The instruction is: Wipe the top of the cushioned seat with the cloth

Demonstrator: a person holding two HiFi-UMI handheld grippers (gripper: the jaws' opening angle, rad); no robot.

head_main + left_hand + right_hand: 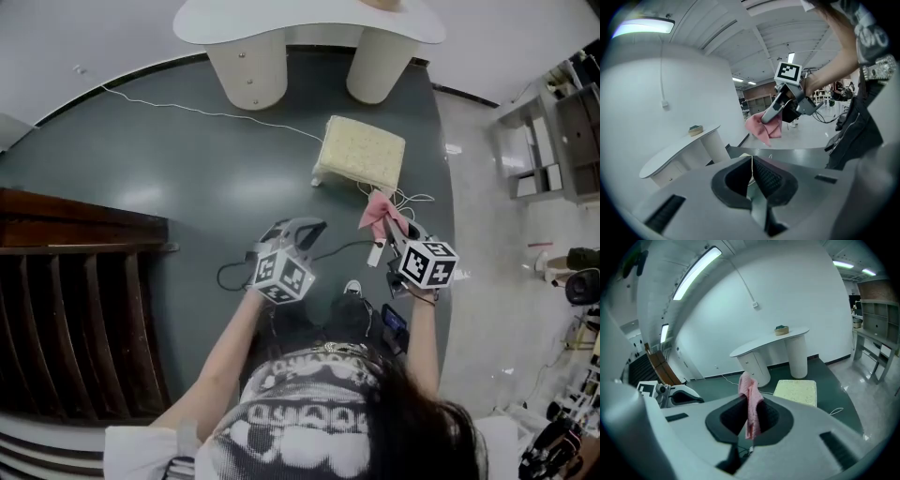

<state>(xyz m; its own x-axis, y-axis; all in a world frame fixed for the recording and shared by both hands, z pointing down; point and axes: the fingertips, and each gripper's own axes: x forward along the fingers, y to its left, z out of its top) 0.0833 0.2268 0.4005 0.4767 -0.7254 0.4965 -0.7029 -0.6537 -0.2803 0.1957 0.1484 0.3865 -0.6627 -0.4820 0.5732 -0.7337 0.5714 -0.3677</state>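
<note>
The cushioned seat is a low cream square stool on the dark green floor, ahead of me; it also shows in the right gripper view. My right gripper is shut on a pink cloth, held in the air short of the seat's near edge. In its own view the cloth hangs pinched between the jaws of the right gripper. My left gripper hovers to the left, jaws closed together with nothing in them. Its view shows the cloth too.
A white curved table on two round pedestals stands just beyond the seat. A thin white cable runs across the floor to the seat. Dark wooden slats lie at the left and grey shelving at the right.
</note>
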